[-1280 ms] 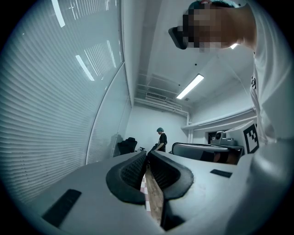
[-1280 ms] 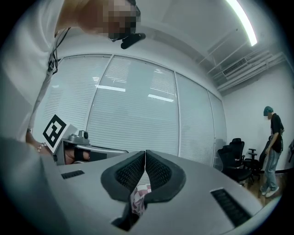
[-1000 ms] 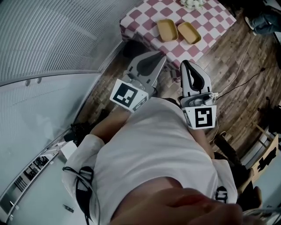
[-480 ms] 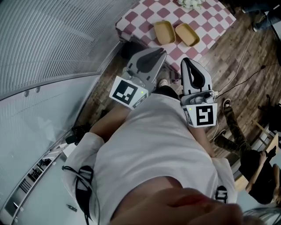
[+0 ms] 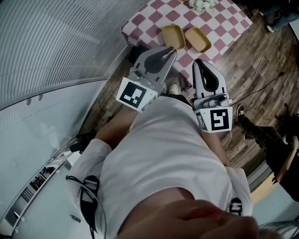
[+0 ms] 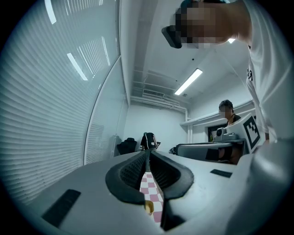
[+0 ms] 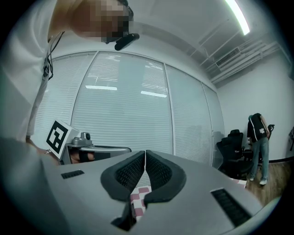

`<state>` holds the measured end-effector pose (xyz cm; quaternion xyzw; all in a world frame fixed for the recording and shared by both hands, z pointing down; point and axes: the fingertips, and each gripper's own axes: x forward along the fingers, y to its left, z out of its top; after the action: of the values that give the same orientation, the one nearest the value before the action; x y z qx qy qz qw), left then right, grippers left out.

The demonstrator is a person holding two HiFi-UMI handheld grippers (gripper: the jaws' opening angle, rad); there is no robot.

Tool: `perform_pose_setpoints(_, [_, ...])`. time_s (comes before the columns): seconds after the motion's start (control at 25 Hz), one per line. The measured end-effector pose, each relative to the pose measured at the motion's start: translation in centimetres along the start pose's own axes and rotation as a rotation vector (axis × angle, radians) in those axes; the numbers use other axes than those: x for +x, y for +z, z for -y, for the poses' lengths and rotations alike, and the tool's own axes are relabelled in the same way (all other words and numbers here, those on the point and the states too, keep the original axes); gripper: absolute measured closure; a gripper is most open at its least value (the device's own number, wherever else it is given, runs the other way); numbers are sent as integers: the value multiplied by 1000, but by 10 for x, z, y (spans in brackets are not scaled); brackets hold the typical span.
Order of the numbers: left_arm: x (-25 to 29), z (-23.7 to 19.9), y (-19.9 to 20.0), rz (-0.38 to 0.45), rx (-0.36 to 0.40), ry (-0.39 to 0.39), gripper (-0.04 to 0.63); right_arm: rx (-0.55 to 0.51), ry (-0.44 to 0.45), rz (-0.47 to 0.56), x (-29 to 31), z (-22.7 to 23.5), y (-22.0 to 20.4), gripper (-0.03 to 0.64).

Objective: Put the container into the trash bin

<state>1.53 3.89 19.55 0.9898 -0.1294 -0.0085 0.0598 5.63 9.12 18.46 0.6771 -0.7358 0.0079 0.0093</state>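
Observation:
Two tan, shallow containers (image 5: pixel 173 36) (image 5: pixel 198 39) lie side by side near the front edge of a red-and-white checked table (image 5: pixel 154 21). My left gripper (image 5: pixel 173 50) is held level just short of the left container, and its jaws are shut on nothing. My right gripper (image 5: pixel 198 63) points at the table below the right container, shut and empty too. In the left gripper view the gripper's tips (image 6: pixel 147 153) meet, and a sliver of a tan container (image 6: pixel 149 207) and checked cloth (image 6: pixel 155 190) shows below them. The right gripper (image 7: pixel 145 153) shows only checked cloth (image 7: pixel 140 197).
White flowers (image 5: pixel 203 4) stand at the table's far side. A wall of blinds (image 5: pixel 56 42) curves along the left. Cables (image 5: pixel 261 70) run over the wooden floor on the right, where another person's legs (image 5: pixel 261 133) show. Office chairs (image 7: pixel 232 147) and a standing person (image 7: pixel 258 147) are off to the right.
Both grippers have moved forward toward the checked table, so the containers sit closer to their tips. Another person's legs have come into the head view at the right.

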Motion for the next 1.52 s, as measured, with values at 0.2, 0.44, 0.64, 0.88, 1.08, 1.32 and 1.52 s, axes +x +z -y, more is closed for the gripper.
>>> perform_pose_setpoints(0.2, [12, -22, -15, -40, 53, 7, 545, 73, -4, -41, 12, 11, -26, 583])
perform_pose_setpoints(0.44, [34, -51, -58, -160, 140, -19, 545, 157, -27, -105, 30, 25, -65, 581])
perform_pose_setpoints(0.64, [60, -82, -110, -268, 190, -62, 543, 310, -88, -170, 46, 42, -108, 560])
perform_pose_setpoints(0.88, [101, -113, -173, -400, 242, -124, 491, 535, -183, -226, 58, 67, -172, 523])
perform_pose_setpoints(1.08, [116, -144, -241, -502, 274, -159, 489, 689, -296, -279, 66, 74, -239, 511])
perform_pose_setpoints(1.32, [110, -194, -321, -586, 292, -196, 489, 851, -408, -340, 87, 57, -323, 474])
perform_pose_setpoints(1.52, [141, -202, -361, -688, 301, -222, 482, 1005, -495, -404, 86, 82, -368, 455])
